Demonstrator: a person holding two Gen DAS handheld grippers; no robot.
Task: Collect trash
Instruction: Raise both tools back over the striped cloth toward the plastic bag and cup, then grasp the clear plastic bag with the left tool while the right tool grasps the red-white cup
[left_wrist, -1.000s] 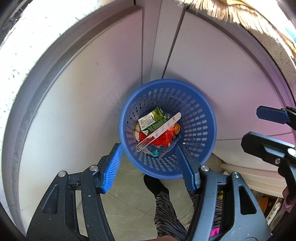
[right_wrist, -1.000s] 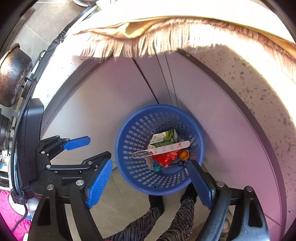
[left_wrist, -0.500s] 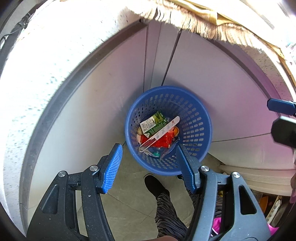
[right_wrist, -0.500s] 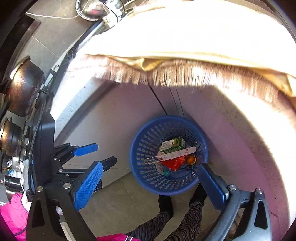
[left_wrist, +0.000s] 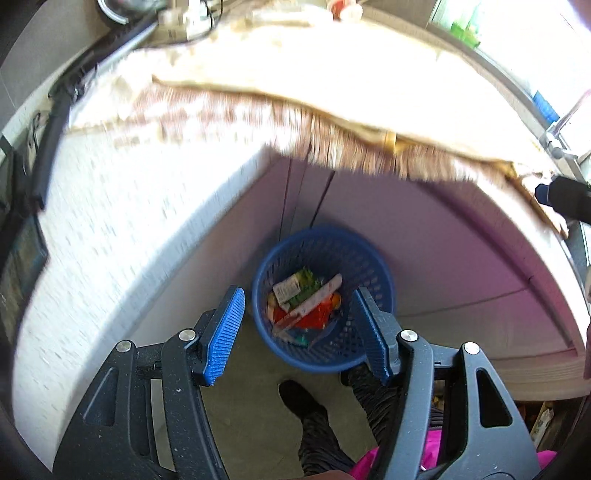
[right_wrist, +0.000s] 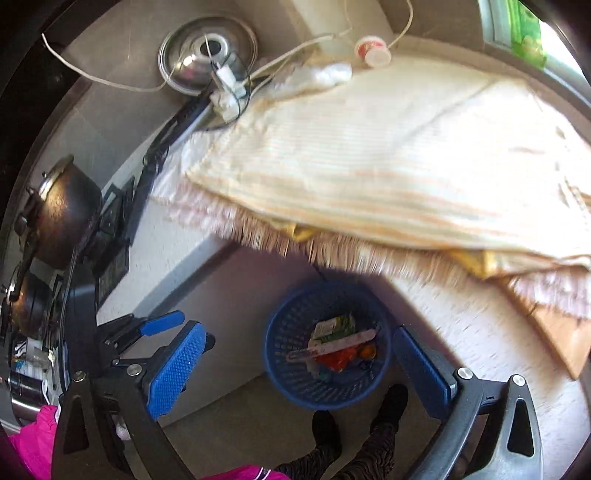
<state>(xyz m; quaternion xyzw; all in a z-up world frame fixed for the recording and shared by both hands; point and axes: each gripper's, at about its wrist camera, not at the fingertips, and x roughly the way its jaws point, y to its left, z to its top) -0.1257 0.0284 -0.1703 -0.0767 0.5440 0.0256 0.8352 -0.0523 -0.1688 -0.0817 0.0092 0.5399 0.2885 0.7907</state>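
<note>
From my left hand-held gripper (left_wrist: 295, 325) I look down at the blue basket (left_wrist: 373, 258) standing on the floor (left_wrist: 251, 406) in the corner where the pale cabinet fronts meet. Its jaws are partly apart and hold nothing; the basket only shows through the gap, well below them. Inside the basket lies the trash: a green-and-white carton (left_wrist: 295, 286), a long pale strip (left_wrist: 314, 302) slanting across it, a red wrapper (left_wrist: 314, 317) underneath and something small and orange (left_wrist: 335, 301) at the side. I cannot tell what the smaller bits at the bottom are.

My right hand-held gripper (right_wrist: 295, 369) has its jaws spread wide, with nothing between the pads; the same basket sits far below, just in front of the person's dark shoes (right_wrist: 395, 402). Above the basket, the speckled tabletop (right_wrist: 177, 243) carries a pale striped cloth (right_wrist: 369, 155) whose fringe hangs over the edge. Behind the cloth I see a metal lid (right_wrist: 207, 55), a small white cup (right_wrist: 373, 51) on its side and a crumpled clear wrapper (right_wrist: 325, 75). A dark pot (right_wrist: 62, 214) stands off to the left.
</note>
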